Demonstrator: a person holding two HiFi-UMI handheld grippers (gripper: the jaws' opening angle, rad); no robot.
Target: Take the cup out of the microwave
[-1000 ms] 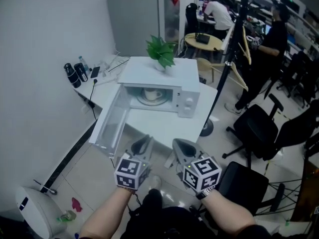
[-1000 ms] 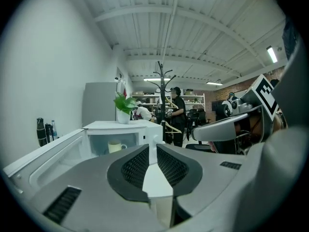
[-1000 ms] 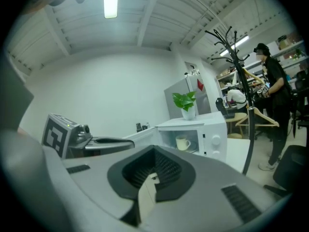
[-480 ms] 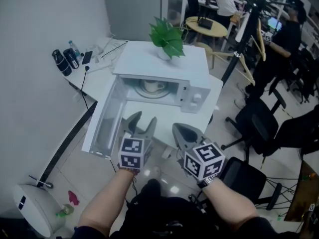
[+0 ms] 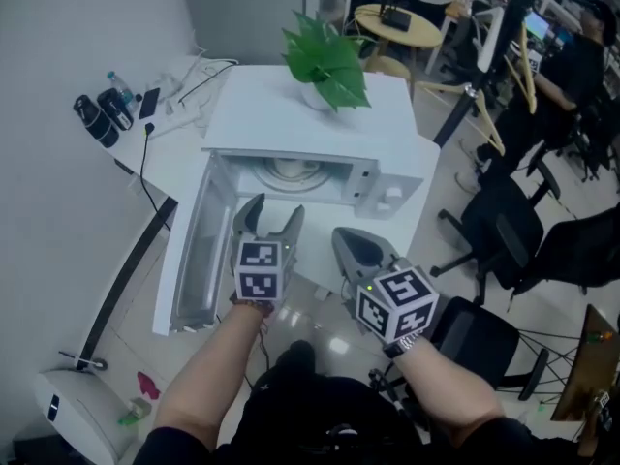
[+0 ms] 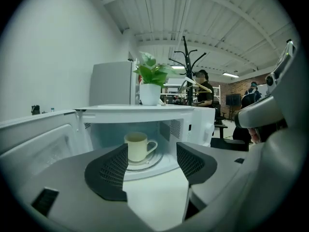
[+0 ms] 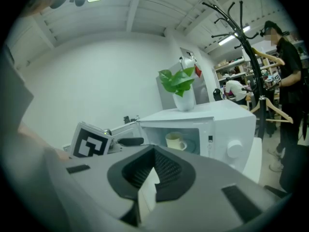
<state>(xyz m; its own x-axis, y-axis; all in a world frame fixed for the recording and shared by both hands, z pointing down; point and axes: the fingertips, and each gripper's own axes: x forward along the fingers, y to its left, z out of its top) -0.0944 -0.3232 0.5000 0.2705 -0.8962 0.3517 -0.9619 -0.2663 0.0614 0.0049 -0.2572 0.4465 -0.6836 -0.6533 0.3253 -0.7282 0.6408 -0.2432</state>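
Cup (image 6: 137, 146): cream mug, handle right, upright inside microwave (image 6: 203, 124), centre frame | left gripper (image 6: 150, 167): jaws just opening wide, empty | right gripper (image 7: 153, 175): closed.

A cream ceramic cup (image 6: 137, 146) stands upright inside the white microwave (image 5: 257, 114) before me, door wide open.

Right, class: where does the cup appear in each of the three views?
Head view: cup upper centre, inside the open microwave.
Left gripper view: cup just left of centre, in the cavity.
Right gripper view: cup near centre, in the cavity.
Shared landmark: the potted plant atop the microwave.
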